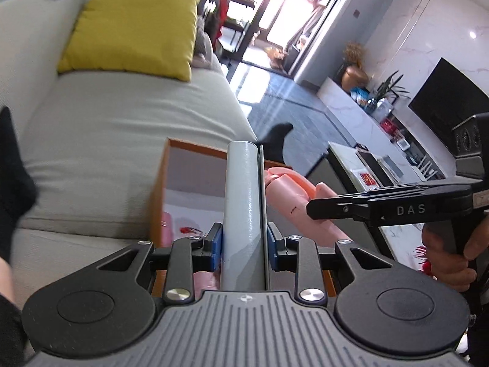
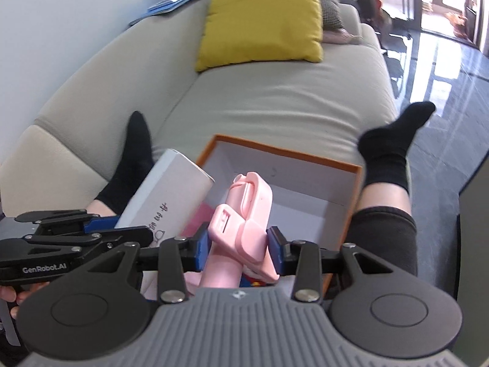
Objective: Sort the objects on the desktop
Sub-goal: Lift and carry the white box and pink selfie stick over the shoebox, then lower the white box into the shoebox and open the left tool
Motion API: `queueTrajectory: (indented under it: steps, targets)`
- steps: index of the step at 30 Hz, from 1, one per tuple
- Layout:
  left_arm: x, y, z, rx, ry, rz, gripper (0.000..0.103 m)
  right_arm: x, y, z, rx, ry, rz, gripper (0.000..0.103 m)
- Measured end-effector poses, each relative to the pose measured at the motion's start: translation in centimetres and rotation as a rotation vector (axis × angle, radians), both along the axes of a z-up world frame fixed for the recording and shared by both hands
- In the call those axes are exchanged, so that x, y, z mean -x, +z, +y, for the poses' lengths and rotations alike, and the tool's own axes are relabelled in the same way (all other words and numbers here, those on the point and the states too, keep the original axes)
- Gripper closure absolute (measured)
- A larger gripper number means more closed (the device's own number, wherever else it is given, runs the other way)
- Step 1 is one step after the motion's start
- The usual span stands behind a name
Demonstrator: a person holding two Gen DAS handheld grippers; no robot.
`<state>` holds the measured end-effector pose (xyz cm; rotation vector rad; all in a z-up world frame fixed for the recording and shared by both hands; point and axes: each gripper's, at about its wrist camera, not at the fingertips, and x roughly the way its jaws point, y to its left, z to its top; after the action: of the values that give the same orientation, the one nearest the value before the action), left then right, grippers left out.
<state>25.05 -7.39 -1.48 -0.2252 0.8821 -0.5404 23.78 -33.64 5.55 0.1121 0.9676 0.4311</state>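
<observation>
- The left hand-held gripper [image 1: 244, 246] is clenched on a long white cardboard box with a rounded edge [image 1: 243, 214]; its blue pads [image 1: 216, 244] press both sides of the box, which points away from the camera
- In the right wrist view the same white box [image 2: 171, 195] sticks out of the left hand-held gripper [image 2: 101, 229] at a tilt, its far end over the near-left corner of the tray
- The right hand-held gripper [image 2: 237, 252] is grasping a pink plastic folding device with a hinged arm [image 2: 241, 229]; blue pads [image 2: 276, 244] sit against its sides; the device rises upright above the tray
- In the left wrist view the right hand-held gripper [image 1: 318, 209] comes in from the right, its fingers closed on the pink device [image 1: 290, 202]; a hand [image 1: 449, 257] grips its handle
- An open shallow tray with orange rim and white floor [image 2: 345, 165] lies on a beige fabric sofa [image 2: 275, 98], between two legs in black socks [image 2: 394, 140]; small pink and red items lie in its near part, too hidden to name
- A yellow square cushion [image 2: 262, 18] leans on the sofa back, well apart from the tray
</observation>
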Motion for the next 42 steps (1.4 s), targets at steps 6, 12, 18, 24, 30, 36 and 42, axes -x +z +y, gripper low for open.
queueTrajectory:
  steps: [6, 12, 18, 24, 30, 36, 42]
  targets:
    - [-2.4, -2.7, -2.7, 0.069, -0.023, 0.109, 0.07, -0.9, 0.0, -3.0, 0.007, -0.05, -0.017, 0.062]
    - [-4.7, -6.5, -6.1, 0.149, -0.01, 0.249, 0.07, -2.1, -0.8, -4.8, 0.011, -0.085, -0.006, 0.062]
    - [-5.8, -10.1, -8.4, 0.157, -0.011, 0.325, 0.07, -3.0, -1.9, -5.5, -0.003, -0.089, 0.019, 0.062]
    - [-6.7, -12.9, -8.9, 0.153, 0.024, 0.394, 0.07, -3.6, -2.6, -5.5, 0.013, -0.078, 0.022, 0.061]
    - [-6.7, -14.2, -8.8, 0.104, -0.024, 0.429, 0.064, -3.5, -2.8, -5.3, 0.026, -0.07, 0.027, 0.061]
    - [-5.3, -12.1, -8.0, -0.006, -0.043, 0.333, 0.055, -3.3, -2.9, -4.8, 0.035, -0.059, 0.026, 0.061]
    - [-3.9, -11.3, -8.1, 0.018, -0.084, 0.327, 0.063, -3.3, -2.5, -4.8, 0.037, -0.067, 0.009, 0.061]
